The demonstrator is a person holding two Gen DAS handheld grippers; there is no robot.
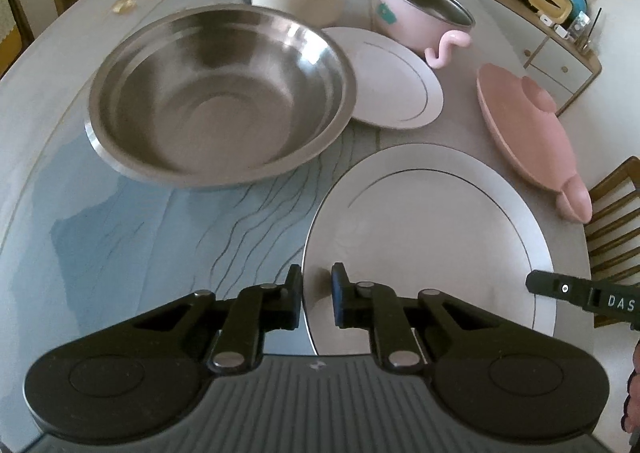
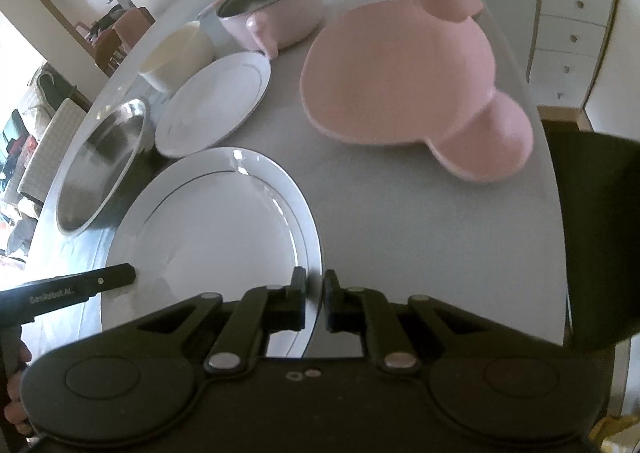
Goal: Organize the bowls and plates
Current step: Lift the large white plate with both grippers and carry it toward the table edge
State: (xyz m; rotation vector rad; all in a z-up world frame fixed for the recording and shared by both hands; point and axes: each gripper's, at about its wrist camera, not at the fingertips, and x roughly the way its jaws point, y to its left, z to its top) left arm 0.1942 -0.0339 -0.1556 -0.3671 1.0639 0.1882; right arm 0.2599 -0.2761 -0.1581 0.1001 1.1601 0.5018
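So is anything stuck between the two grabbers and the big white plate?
No, nothing visible. The left gripper pinches one side of the big white plate's near rim, and the right gripper pinches the other side. Both sit right on the rim, nothing between.

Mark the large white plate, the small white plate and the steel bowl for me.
large white plate [image 1: 432,237], left wrist view, bare flat centre.
small white plate [image 2: 216,105], right wrist view, flat centre.
steel bowl [image 1: 224,101], left wrist view, inner bottom.
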